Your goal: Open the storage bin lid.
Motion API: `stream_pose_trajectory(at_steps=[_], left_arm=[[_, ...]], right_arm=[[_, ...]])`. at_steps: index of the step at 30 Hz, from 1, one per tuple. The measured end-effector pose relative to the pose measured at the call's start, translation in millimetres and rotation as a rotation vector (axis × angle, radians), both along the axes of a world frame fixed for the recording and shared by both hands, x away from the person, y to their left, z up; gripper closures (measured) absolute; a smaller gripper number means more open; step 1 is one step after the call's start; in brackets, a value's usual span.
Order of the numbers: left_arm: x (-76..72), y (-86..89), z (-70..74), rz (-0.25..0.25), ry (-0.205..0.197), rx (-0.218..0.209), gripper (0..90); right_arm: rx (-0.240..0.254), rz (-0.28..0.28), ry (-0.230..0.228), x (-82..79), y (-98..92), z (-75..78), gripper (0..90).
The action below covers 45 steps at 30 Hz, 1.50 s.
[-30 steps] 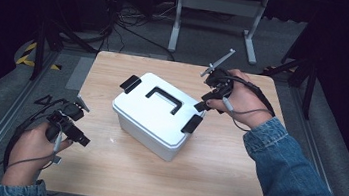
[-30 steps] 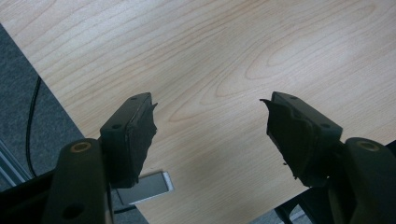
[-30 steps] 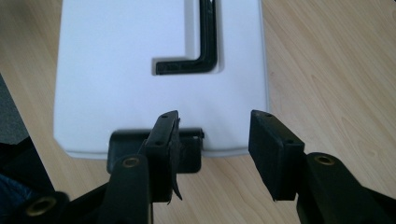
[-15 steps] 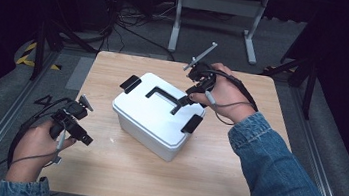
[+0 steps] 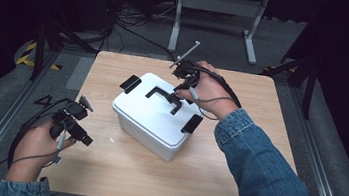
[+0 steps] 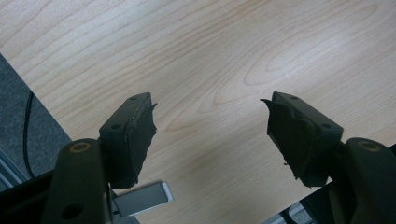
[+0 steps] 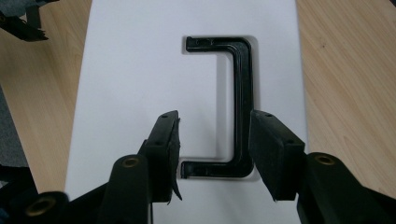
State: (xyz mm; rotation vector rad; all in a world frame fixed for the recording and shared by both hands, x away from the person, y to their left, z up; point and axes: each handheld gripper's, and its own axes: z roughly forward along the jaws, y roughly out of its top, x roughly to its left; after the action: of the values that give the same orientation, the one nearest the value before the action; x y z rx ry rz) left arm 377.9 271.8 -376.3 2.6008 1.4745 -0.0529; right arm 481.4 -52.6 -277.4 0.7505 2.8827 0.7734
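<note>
A white plastic box [image 5: 147, 120] with a lid stands slanted in the middle of the wooden table [image 5: 236, 156]. Its flat black carrying handle [image 5: 165, 98] [image 7: 243, 93] lies on the lid [image 7: 135, 70]. My right gripper [image 5: 181, 86] [image 7: 215, 119] hovers open over the handle's far end, one jaw on each side of the bar, not touching it. My left gripper [image 5: 80, 134] [image 6: 210, 100] stands open near the table's left edge, with only bare wood between its jaws.
Black latches [image 5: 130, 83] [image 5: 192, 124] sit at both short ends of the box. A grey metal stand [image 5: 218, 12] and cables lie on the floor beyond the table. The floor drops away left of the left gripper [image 6: 18, 116].
My right gripper has moved left from the box's right-hand latch to above the handle. The left gripper has barely shifted.
</note>
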Motion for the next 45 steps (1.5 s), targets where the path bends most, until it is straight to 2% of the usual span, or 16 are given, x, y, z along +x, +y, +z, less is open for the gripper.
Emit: stream_pose_trajectory(at_steps=[8, 16, 17, 21, 31, 34, 39, 45], left_arm=[[-1.2, 1.8, -0.1, 0.006, -0.001, -0.004, 32.3], [0.1, 1.4, -2.6, 0.002, 0.008, -0.007, 32.3], [0.2, 1.4, -2.7, 0.002, 0.008, -0.005, 32.3], [0.1, 0.9, -3.4, 0.007, 0.009, -0.005, 32.3], [1.0, 0.2, -4.6, -0.001, 0.021, -0.004, 32.3], [1.4, 0.2, -4.9, -0.001, 0.018, -0.003, 32.3], [2.0, 0.1, -5.7, -0.004, 0.020, -0.001, 32.3], [2.5, 0.1, -6.7, -0.001, 0.023, -0.003, 32.3]], right_arm=[[-0.018, -0.005, 0.022, 12.7, 12.7, -15.6, 57.5], [-0.029, -0.017, 0.041, 22.3, 16.5, -28.1, 58.5], [-0.014, -0.019, 0.053, 23.2, 16.4, -28.6, 58.3], [-0.006, -0.021, 0.065, 24.4, 16.5, -29.5, 58.5], [-0.019, -0.037, 0.044, 25.7, 15.3, -28.8, 55.7], [-0.010, -0.042, 0.071, 26.5, 15.2, -31.8, 52.7], [-0.002, -0.052, 0.080, 27.0, 15.0, -31.7, 52.3], [0.023, -0.076, 0.103, 29.9, 11.1, -30.7, 56.4]])
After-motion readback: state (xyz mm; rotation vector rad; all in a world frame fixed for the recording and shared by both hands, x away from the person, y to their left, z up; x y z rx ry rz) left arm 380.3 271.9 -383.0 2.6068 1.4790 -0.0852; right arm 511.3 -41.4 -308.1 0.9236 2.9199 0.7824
